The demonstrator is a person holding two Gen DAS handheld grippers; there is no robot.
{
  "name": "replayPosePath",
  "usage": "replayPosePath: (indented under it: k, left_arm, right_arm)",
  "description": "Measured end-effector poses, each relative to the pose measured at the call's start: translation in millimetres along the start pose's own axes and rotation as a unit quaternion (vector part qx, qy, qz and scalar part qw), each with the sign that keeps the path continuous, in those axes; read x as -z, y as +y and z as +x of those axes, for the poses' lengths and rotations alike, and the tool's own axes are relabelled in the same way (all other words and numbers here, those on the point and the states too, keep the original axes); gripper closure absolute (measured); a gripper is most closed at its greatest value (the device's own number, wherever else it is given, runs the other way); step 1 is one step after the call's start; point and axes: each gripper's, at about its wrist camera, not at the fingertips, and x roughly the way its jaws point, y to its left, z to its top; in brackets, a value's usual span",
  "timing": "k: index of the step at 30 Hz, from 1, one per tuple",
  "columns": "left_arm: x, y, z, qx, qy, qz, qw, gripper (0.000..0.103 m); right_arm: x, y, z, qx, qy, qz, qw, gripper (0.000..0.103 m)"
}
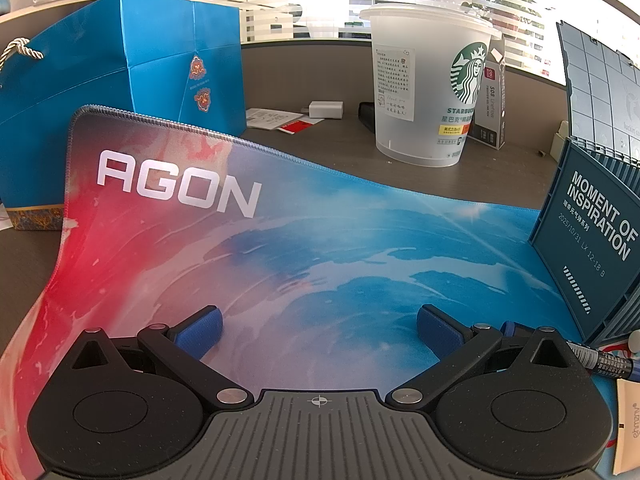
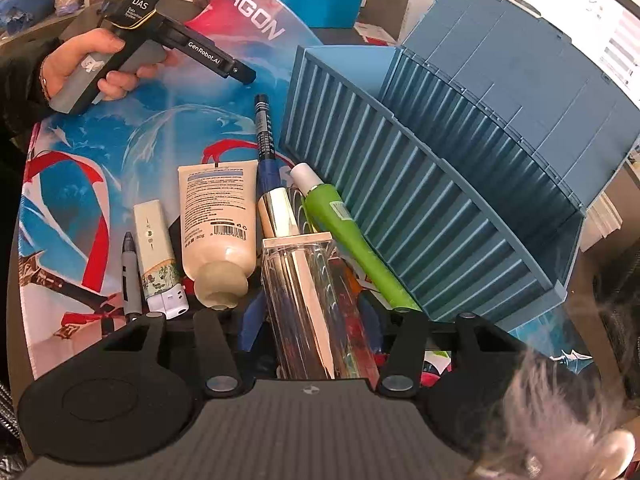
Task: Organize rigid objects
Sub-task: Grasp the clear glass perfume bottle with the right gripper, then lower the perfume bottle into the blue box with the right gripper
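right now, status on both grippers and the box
Left hand-held gripper open, empty, over the mat. Right hand-held gripper shut on clear bottle. Blue box open; green tube lying against its wall.

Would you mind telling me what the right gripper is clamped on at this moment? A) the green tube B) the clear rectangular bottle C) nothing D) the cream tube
B: in the right wrist view the right gripper has its blue pads closed against the clear rectangular bottle, while the green tube and cream tube lie free on the mat.
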Motion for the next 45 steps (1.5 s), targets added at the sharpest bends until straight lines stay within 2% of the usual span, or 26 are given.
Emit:
replayPosePath:
  k: [3, 6, 8, 17, 24, 30, 37, 45]
  left_arm:
    - [0.0, 0.0, 0.0, 0.0, 0.0, 0.0, 1.0, 0.0]
    - [0.0, 0.1, 0.0, 0.0, 0.0, 0.0, 1.0, 0.0]
    - [0.0, 0.2, 0.0, 0.0, 0.0, 0.0, 1.0, 0.0]
    - [0.1, 0.0, 0.0, 0.0, 0.0, 0.0, 1.0, 0.0]
    - [0.1, 0.0, 0.0, 0.0, 0.0, 0.0, 1.0, 0.0]
    - [0.1, 0.0, -0.1, 0.0, 0.0, 0.0, 1.0, 0.0]
    - [0.1, 0.1, -0.1, 0.0, 0.0, 0.0, 1.0, 0.0]
    - [0.1, 0.0, -0.1, 0.0, 0.0, 0.001, 1.0, 0.0]
  right_arm:
    - [4.7, 3.9, -2.8, 0.009, -0.012, 0.001, 1.0, 0.056]
    - [8.5, 4.4, -7.6, 0.009, -0.018, 0.005, 1.0, 0.061]
    - [8.8, 3.5, -11.5, 0.02, -0.021, 0.006, 1.0, 0.068]
    - [7.5, 3.9, -23.3, 0.041, -0.012, -0.011, 0.999, 0.069]
    - [-26.2, -2.6, -59.6, 0.061, -0.041, -0.04, 0.996, 0.069]
    - [-61.4, -11.8, -75.1, 0.076, -0.045, -0.082, 0.993, 0.069]
    - [-96.7, -39.1, -58.7, 0.085, -0.026, -0.116, 0.989, 0.068]
    - [-119.5, -70.0, -13.4, 0.04, 0.02, -0.131, 0.99, 0.068]
